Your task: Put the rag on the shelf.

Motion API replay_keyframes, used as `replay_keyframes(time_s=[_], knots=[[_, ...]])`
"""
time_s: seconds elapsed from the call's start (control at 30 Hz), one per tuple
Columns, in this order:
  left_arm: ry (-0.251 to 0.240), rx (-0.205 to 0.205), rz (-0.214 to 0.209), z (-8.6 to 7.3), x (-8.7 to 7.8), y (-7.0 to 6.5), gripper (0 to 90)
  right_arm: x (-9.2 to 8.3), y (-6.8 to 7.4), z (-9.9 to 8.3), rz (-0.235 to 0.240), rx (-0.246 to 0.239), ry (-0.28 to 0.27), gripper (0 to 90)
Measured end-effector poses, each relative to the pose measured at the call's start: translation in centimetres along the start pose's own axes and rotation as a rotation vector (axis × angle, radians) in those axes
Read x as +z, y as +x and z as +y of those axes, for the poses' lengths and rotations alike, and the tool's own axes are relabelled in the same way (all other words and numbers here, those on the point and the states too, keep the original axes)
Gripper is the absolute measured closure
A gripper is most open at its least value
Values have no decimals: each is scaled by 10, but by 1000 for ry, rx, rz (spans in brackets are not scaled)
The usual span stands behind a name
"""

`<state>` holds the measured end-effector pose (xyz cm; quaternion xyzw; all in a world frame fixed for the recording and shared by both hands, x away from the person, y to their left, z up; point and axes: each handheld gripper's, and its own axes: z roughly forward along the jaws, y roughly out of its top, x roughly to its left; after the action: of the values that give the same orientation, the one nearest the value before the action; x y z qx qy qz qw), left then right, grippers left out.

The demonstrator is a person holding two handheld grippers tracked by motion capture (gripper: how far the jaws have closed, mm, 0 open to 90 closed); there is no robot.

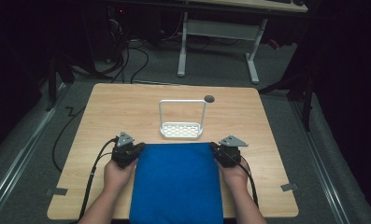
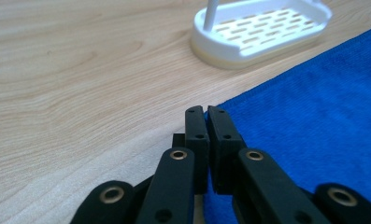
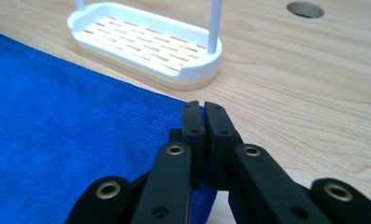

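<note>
A blue cloth [image 1: 176, 182] lies flat on the near half of the wooden table [image 1: 117, 107] and hangs over its front edge. My left gripper [image 1: 137, 150] is shut on the cloth's far left corner [image 2: 220, 105], with blue fabric showing between its jaws. My right gripper [image 1: 216, 149] is shut on the far right corner [image 3: 192, 108] in the same way. A white slotted tray with a tall hoop handle [image 1: 181, 129] stands just beyond the cloth's far edge, between the two grippers. That white tray [image 2: 262, 32] [image 3: 146, 44] sits close ahead of each gripper.
A round hole [image 1: 209, 98] [image 3: 305, 9] is cut into the table behind the tray on the right. Bare wood lies to the left and right of the cloth. A desk frame [image 1: 218, 42] and cables stand on the floor beyond the table.
</note>
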<state>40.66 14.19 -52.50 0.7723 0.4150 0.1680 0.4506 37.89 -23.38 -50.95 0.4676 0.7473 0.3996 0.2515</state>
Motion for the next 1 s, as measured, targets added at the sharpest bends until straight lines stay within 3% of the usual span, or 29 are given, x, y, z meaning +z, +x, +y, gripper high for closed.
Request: replay_keyframes(time_s=[0.17,0.3,0.57,0.83,1.0], knots=[[-89,-46,-41,6,-15,-2,879,-12,-3,1,12,19,-58,885],[-119,-53,-44,9,-24,-3,879,-22,0,4,11,5,-96,885],[-197,-45,-30,15,-43,-9,879,-40,4,14,11,-3,-182,885],[-285,-60,-49,23,-64,-12,880,-58,11,24,8,-15,-261,885],[-342,-37,-52,32,-79,-17,880,-70,16,31,-2,-23,-308,884]])
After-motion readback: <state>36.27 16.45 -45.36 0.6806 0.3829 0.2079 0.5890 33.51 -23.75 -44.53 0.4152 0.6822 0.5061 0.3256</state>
